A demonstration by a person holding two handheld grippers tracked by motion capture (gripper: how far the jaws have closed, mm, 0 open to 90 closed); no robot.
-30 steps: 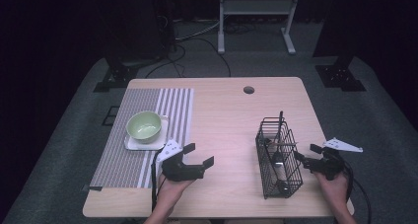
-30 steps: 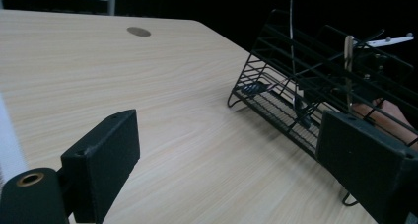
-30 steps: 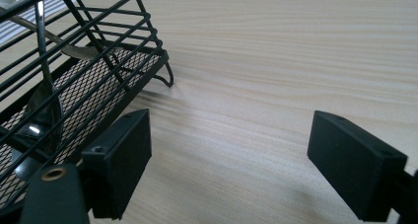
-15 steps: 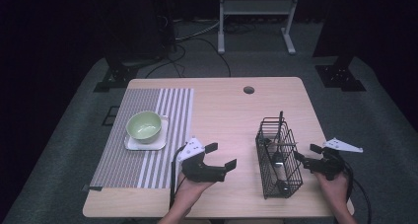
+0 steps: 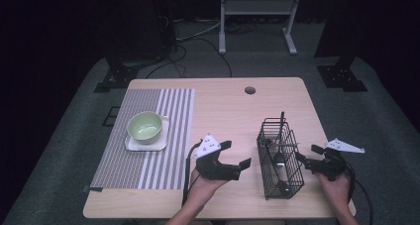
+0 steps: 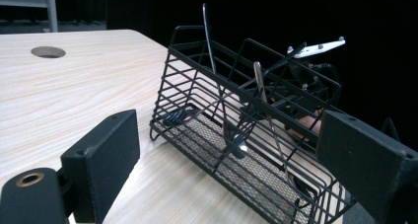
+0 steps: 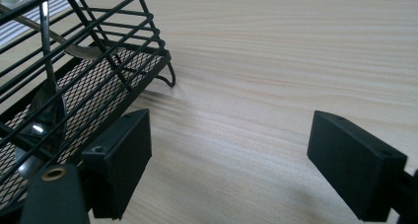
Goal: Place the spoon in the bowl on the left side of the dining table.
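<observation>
A black wire basket (image 5: 280,158) stands on the right part of the wooden table (image 5: 228,111), with several metal utensils leaning in it, one handle (image 5: 282,122) poking above the rim. My left gripper (image 5: 236,154) hovers open just left of the basket, jaws pointing at it. In the left gripper view the basket (image 6: 246,135) and a spoon (image 6: 234,135) lie ahead between the wide jaws. My right gripper (image 5: 307,153) stays open at the basket's right side, holding nothing. In the right gripper view the basket's corner (image 7: 74,61) and a spoon bowl (image 7: 47,110) sit by the left jaw.
A green bowl (image 5: 144,126) rests on a white square plate (image 5: 147,144) on a striped placemat (image 5: 148,106) at the left. A cable hole (image 5: 250,90) marks the table's far side. Bare wood lies between mat and basket.
My left gripper has travelled right, from the placemat's edge to a spot close beside the basket. The right gripper and the basket have stayed put.
</observation>
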